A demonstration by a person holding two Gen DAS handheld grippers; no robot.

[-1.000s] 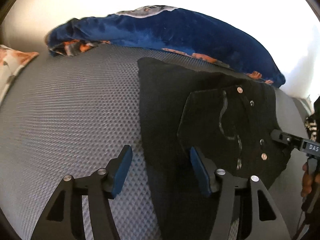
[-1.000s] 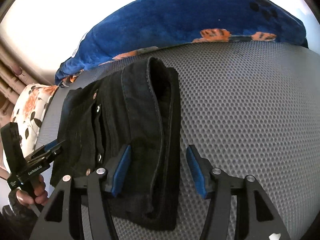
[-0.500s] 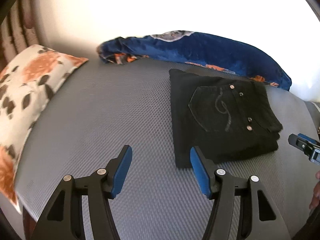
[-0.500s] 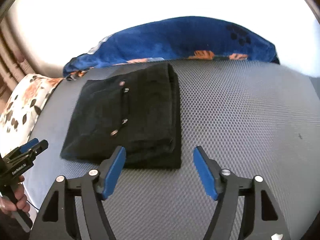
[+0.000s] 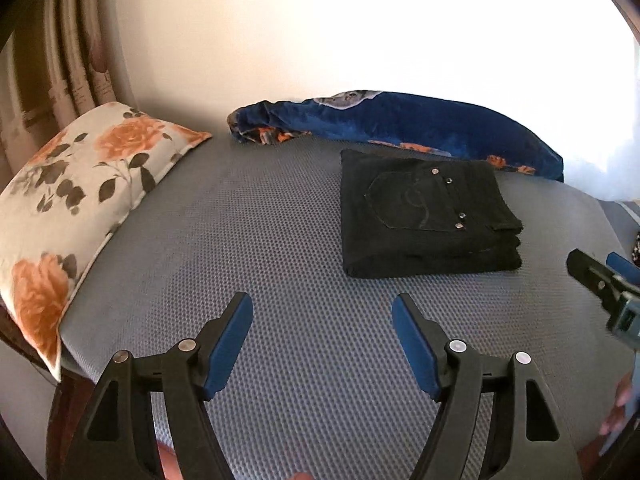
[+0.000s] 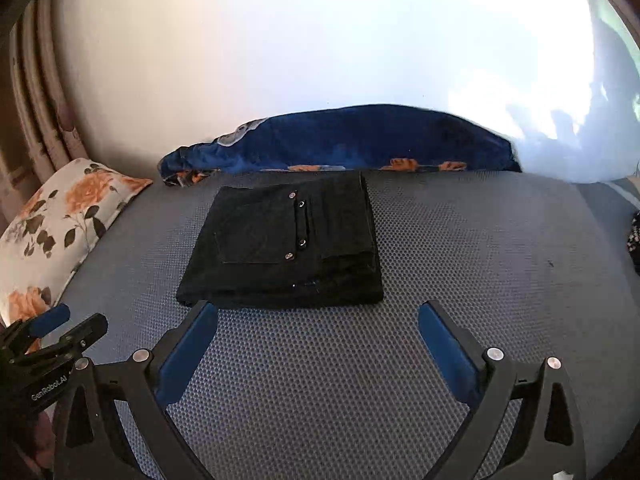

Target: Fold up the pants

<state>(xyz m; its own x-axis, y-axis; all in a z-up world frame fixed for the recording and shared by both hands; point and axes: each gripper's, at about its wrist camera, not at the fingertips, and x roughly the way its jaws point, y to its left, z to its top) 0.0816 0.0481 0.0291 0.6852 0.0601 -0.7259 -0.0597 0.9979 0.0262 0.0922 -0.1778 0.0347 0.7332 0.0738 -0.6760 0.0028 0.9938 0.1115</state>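
Note:
Black pants (image 5: 424, 216) lie folded into a neat rectangle on the grey mesh bed surface (image 5: 256, 240), back pocket with metal studs facing up; they also show in the right wrist view (image 6: 288, 244). My left gripper (image 5: 322, 332) is open and empty, held back from the pants toward the near edge. My right gripper (image 6: 316, 340) is open and empty, just in front of the folded pants' near edge. Each gripper shows at the edge of the other's view: the right one (image 5: 608, 280), the left one (image 6: 52, 328).
A blue plush blanket (image 5: 400, 120) lies bunched along the wall behind the pants. A floral pillow (image 5: 76, 192) rests at the left end of the bed. Curtains (image 5: 48, 60) hang at the far left. A dark patterned item (image 6: 634, 240) sits at the right edge.
Both grippers have pulled back and up from the pants, which now lie flat and folded farther away. The right gripper's jaws have opened wider.

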